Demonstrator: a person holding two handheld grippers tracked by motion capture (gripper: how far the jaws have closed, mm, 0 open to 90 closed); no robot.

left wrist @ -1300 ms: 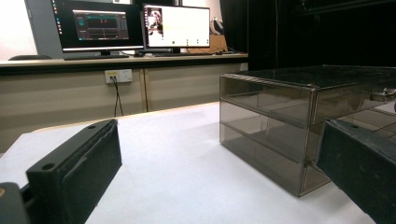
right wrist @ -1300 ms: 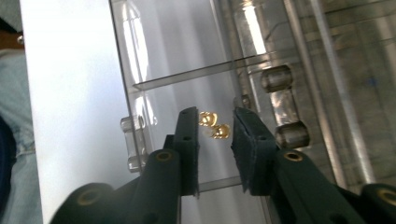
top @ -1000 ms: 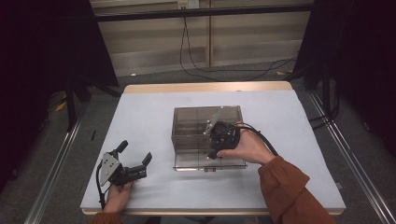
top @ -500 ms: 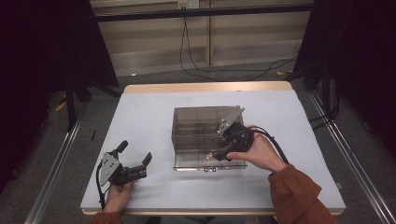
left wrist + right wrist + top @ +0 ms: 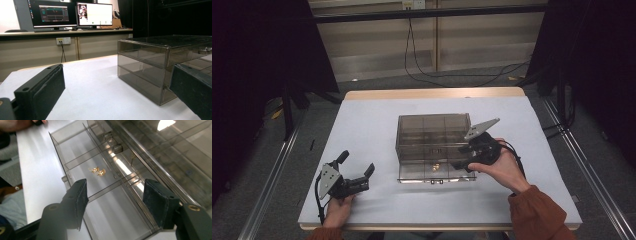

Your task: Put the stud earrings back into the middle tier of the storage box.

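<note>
A smoky clear drawer box (image 5: 432, 131) stands mid-table, its bottom drawer (image 5: 412, 176) pulled out toward me. Small gold pieces (image 5: 436, 164) lie in the drawer's middle compartment, and they glint again as the gold pieces (image 5: 98, 171) beyond the right jaws. My right gripper (image 5: 461, 162) hovers at the drawer's right end. Its jaws have just been opening and stand open (image 5: 115, 192), with nothing pinched between them and the drawer (image 5: 75, 162) below. My left gripper (image 5: 358, 162) rests open near the front left, apart from the box (image 5: 150, 62).
The white table (image 5: 372, 120) has bare room left of and behind the box. Black cables (image 5: 427, 75) trail over the floor beyond the far edge. Monitors (image 5: 70, 13) on a bench sit far behind.
My right gripper has slid to the right along the front of the box and its jaws have widened. The left gripper and the drawer have stayed put.
</note>
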